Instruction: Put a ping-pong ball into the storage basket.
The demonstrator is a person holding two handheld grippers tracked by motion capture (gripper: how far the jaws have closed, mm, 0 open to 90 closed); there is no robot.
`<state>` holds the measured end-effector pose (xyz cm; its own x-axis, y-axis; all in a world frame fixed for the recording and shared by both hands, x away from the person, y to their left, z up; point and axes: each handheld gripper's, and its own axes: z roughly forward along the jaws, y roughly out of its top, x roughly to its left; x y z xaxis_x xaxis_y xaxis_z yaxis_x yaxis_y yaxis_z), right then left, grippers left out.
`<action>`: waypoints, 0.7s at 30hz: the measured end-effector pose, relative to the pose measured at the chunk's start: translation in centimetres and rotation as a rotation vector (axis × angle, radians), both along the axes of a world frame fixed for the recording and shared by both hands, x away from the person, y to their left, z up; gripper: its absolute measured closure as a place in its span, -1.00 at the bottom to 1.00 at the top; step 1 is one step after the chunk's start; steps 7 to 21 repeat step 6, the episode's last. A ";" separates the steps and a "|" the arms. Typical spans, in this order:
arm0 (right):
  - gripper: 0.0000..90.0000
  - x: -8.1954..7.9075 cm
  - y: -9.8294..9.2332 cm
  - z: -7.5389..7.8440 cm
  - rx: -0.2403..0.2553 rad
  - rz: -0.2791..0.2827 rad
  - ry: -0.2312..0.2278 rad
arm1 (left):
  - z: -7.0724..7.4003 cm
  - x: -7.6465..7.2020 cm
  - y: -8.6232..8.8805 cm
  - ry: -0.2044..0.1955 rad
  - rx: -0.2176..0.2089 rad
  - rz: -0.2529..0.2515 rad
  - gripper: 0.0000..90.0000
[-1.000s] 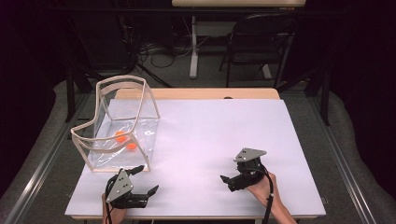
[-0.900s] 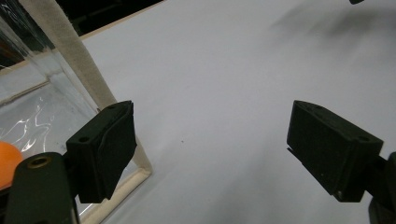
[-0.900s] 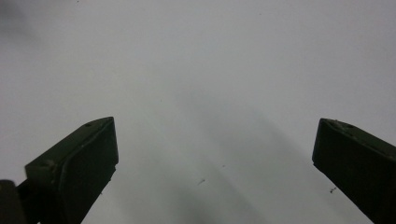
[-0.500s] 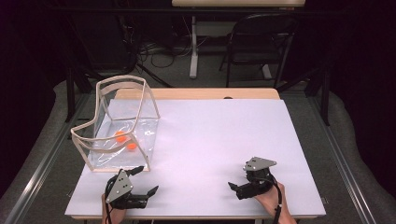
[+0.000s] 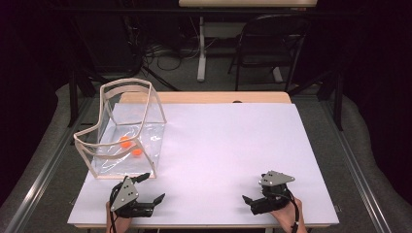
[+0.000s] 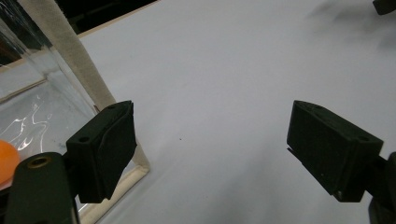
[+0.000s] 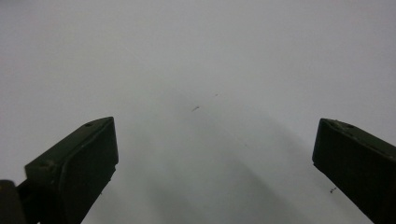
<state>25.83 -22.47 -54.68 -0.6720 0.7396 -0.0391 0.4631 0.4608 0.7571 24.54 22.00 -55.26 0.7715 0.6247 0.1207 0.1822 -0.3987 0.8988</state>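
A clear box (image 5: pixel 145 104) with a white frame stands at the left of the white table (image 5: pixel 228 141); two orange balls (image 5: pixel 125 142) lie on its floor. My left gripper (image 5: pixel 153 187) rests near the front edge, just in front of the box's near corner, open and empty. In the left gripper view the left gripper (image 6: pixel 210 149) has its jaws wide apart, with the box frame (image 6: pixel 70 51) and an orange ball (image 6: pixel 7 158) at the left. My right gripper (image 5: pixel 248 204) lies at the front right, open, nothing between its jaws. The right gripper (image 7: pixel 215 158) faces bare table.
Beyond the table's far edge stand a dark chair (image 5: pixel 269 43) and a white table leg (image 5: pixel 200 48) with cables on the floor. A wooden strip (image 5: pixel 209 97) runs along the table's back edge. A metal rail (image 5: pixel 43 170) runs along the left.
My right gripper has drawn back toward the front edge and slightly right. The left gripper, the box and the balls have stayed put.
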 end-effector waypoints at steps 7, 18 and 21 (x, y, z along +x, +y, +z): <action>-1.00 -0.1 -0.1 0.0 0.004 0.001 0.004 | 0.0 0.0 -0.1 -0.001 0.005 -0.002 -0.65; -1.00 -0.1 -0.1 0.0 0.004 0.001 0.004 | 0.0 0.0 -0.1 -0.001 0.005 -0.002 -0.65; -1.00 -0.1 -0.1 0.0 0.004 0.001 0.004 | 0.0 0.0 -0.1 -0.001 0.005 -0.002 -0.65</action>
